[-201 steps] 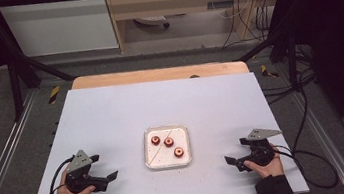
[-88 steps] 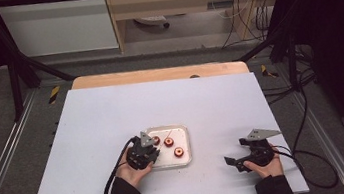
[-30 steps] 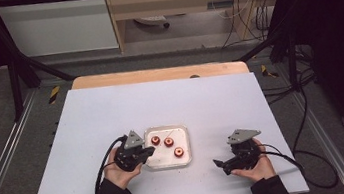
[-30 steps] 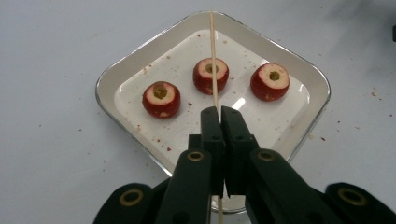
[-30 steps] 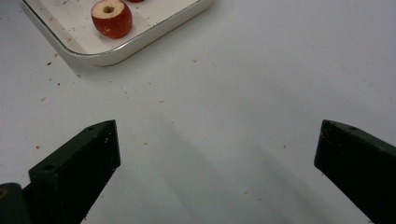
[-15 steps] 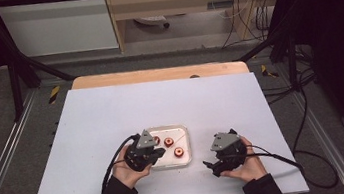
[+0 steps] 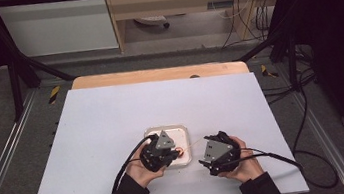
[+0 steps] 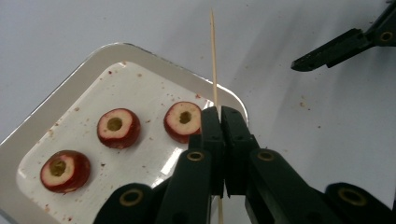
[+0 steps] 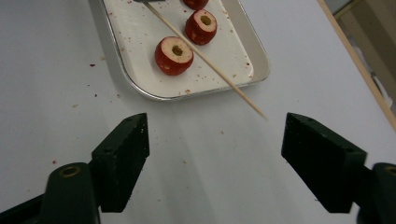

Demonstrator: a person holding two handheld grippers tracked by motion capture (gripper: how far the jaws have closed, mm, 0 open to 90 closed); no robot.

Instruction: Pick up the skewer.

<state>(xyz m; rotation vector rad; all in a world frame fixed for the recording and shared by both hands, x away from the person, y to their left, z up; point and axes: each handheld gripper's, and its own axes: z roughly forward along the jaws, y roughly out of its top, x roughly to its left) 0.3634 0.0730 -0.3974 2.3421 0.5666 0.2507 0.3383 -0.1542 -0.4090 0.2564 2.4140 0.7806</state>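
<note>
Near the table's front edge, the left gripper (image 8: 219, 112) pinches a wooden skewer (image 8: 214, 56) level above the white tray (image 7: 180, 128), its tip aimed at the right gripper (image 9: 215, 128). That one's jaws, empty, have just been narrowing, probably to take the tip. Three cored red fruit slices (image 8: 118, 127) wait in the tray.
</note>
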